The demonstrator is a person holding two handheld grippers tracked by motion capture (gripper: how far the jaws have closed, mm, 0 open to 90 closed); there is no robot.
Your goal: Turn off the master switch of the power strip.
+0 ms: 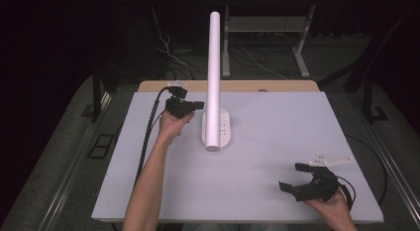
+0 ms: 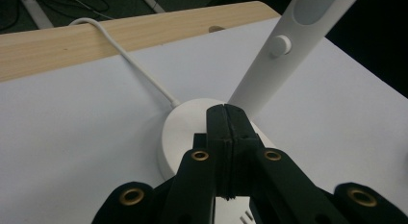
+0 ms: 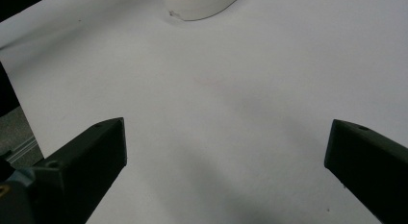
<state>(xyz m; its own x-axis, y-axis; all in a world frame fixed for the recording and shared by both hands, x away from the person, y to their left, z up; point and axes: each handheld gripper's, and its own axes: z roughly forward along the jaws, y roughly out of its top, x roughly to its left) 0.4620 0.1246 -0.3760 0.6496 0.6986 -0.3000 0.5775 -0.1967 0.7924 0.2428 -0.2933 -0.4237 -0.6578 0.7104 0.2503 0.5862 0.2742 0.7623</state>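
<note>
- While the left gripper hovers just beside the stem of the white desk lamp, its jaws are pressed together with nothing between them; in the left gripper view the closed tips sit over the round base, just short of the stem's small button.
- Should those shut tips push sideways against the tall stem instead of squarely on the button, my guess is that the lamp could rock or slide on its small base, since it stands high and narrow.
- The lamp stands upright near the middle of the white table, left of centre, and its white cord runs off over the wooden back edge; a tug on the lamp might pull the cord taut, or the gripper's own cable might snag it.
- Well apart, at the near right corner, the right gripper rests in the hand with jaws spread wide and empty above bare table; it looks too far off to steady the lamp should it tip.
- No container of any kind is visible on the table, so nothing is held inside one.
</note>
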